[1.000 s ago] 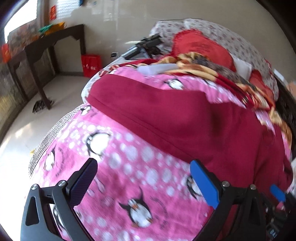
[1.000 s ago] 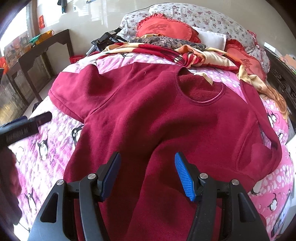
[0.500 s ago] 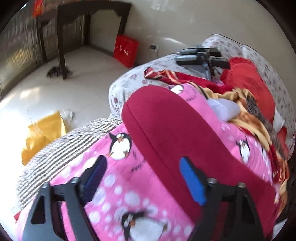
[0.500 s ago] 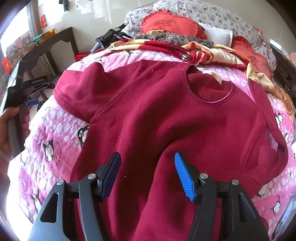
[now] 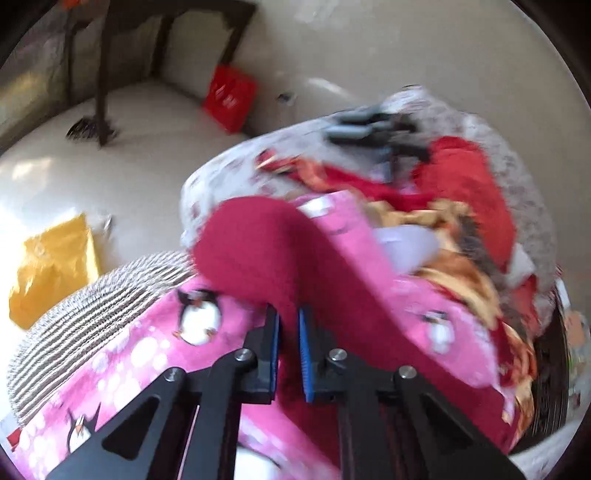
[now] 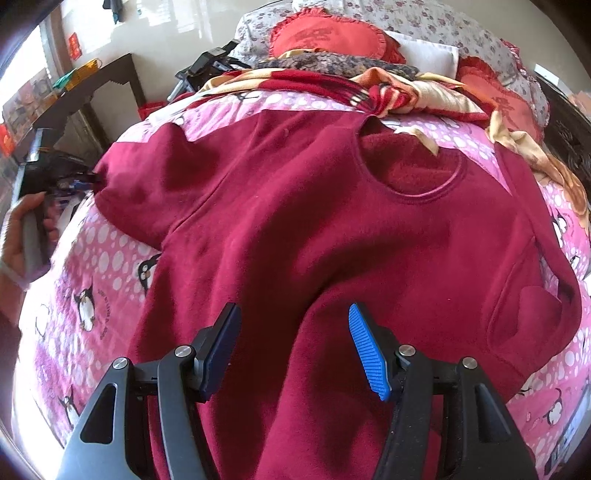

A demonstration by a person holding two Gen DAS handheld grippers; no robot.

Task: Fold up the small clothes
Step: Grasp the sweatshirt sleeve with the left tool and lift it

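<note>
A dark red sweatshirt (image 6: 314, 229) lies spread front-up on a pink penguin blanket (image 6: 96, 280), neck hole away from me. Its left sleeve (image 5: 258, 240) reaches toward the bed's edge. My left gripper (image 5: 288, 325) is shut on that sleeve's cuff end; it also shows at the far left of the right wrist view (image 6: 55, 177), held in a hand. My right gripper (image 6: 293, 350) is open and empty, hovering over the sweatshirt's lower body. The right sleeve (image 6: 532, 295) lies folded beside the body.
Red cushions (image 6: 332, 33), a floral pillow and a rumpled red-and-gold cloth (image 6: 406, 88) lie at the head of the bed. A dark wooden table (image 5: 166, 48), a red bag (image 5: 229, 99) and a yellow bag (image 5: 51, 266) are on the floor to the left.
My left gripper moved to the left sleeve's end and closed on it. The right gripper stayed open over the hem, shifting slightly.
</note>
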